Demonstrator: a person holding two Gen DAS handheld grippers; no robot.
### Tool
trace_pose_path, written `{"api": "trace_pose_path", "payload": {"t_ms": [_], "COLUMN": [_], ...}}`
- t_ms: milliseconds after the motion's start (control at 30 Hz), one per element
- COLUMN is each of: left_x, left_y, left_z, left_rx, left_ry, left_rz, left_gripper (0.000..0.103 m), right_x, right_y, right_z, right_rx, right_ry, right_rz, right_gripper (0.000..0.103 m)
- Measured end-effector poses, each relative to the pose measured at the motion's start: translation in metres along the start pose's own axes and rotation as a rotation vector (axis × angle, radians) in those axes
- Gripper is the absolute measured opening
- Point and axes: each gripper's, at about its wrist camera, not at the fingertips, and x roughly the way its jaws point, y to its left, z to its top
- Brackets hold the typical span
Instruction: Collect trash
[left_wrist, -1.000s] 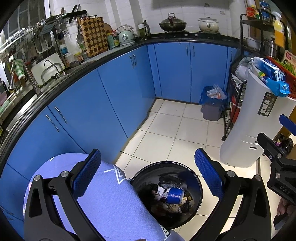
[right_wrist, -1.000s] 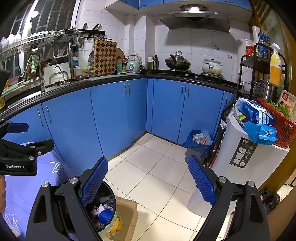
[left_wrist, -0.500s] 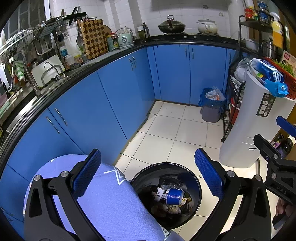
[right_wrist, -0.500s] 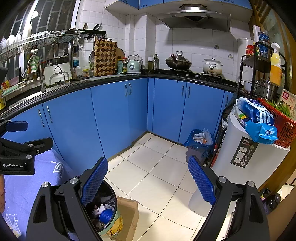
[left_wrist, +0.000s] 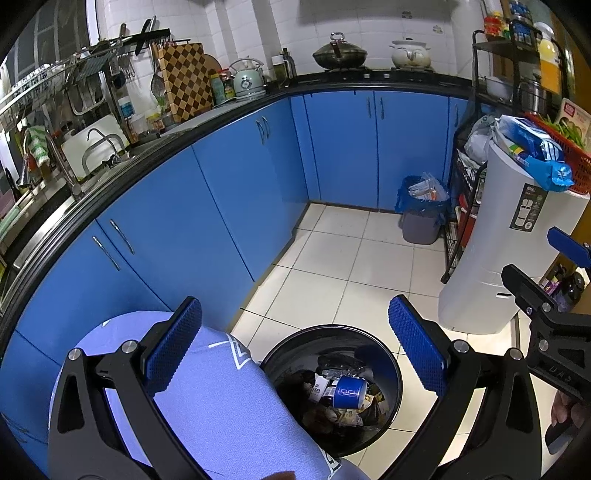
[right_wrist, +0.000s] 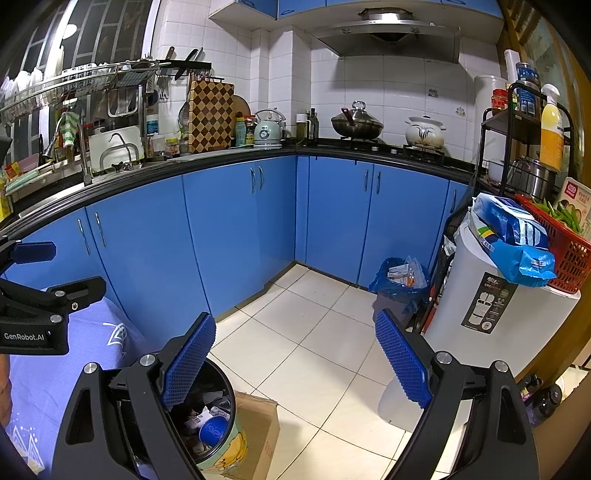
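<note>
Trash fills the round black bin (left_wrist: 388, 373) sitting on the tiled floor right under my left tongs (left_wrist: 295, 354), and on top of the heap lies a blue can (left_wrist: 349, 392) on its side, amid paper scraps and wrappers. My left tongs hang above the bin pointing down and forward, blue pads spread wide with nothing between them; the left pad sits over my knee in the light-blue cloth (left_wrist: 221, 406), the right pad over the bin's right rim. My right tongs (right_wrist: 295, 362) are up higher and looking more level across the kitchen, jaws wide apart as well and holding nothing, the left pad hovering over the bin (right_wrist: 218, 428), where the same blue can (right_wrist: 213, 430) shows inside. From this side I see the bin's outer wall is pale green and yellow, and a brown cardboard box (right_wrist: 258, 432) stands touching it on the right. Over in the far corner of the floor, against the blue cabinets (right_wrist: 229, 229), there's a second small bin lined with a blue bag (right_wrist: 400, 284) and stuffed with wrappers. A tall white appliance (right_wrist: 491, 317) stands just beside it, with a blue packet (right_wrist: 517, 236) and a red basket (right_wrist: 569, 258) on top.
</note>
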Motion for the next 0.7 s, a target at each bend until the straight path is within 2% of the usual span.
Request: {"api": "trace_pose_path", "payload": {"t_ms": [300,400,700], "left_x": [-0.0036,-0.0018,-0.0006], "left_y": [0.0036,0.0036,0.0014], "left_z": [0.0005,0.0009,-0.0004], "left_rx": [-0.011,-0.016,-0.008], "left_ry": [-0.021,-0.005,0.009], "left_rz": [-0.007,-0.027,-0.013], "left_gripper": [0.099,0.099,0.099], "right_x": [0.0001,0.0002,-0.0011], "right_y": [0.0007,-0.0006,0.0048], "right_z": [0.0002,0.0005,0.0013], "right_rx": [0.0,0.001,0.0], "right_ry": [0.001,0.001,0.004], "right_rz": [-0.001,0.0,0.001], "right_gripper": [0.086,0.086,0.086]}}
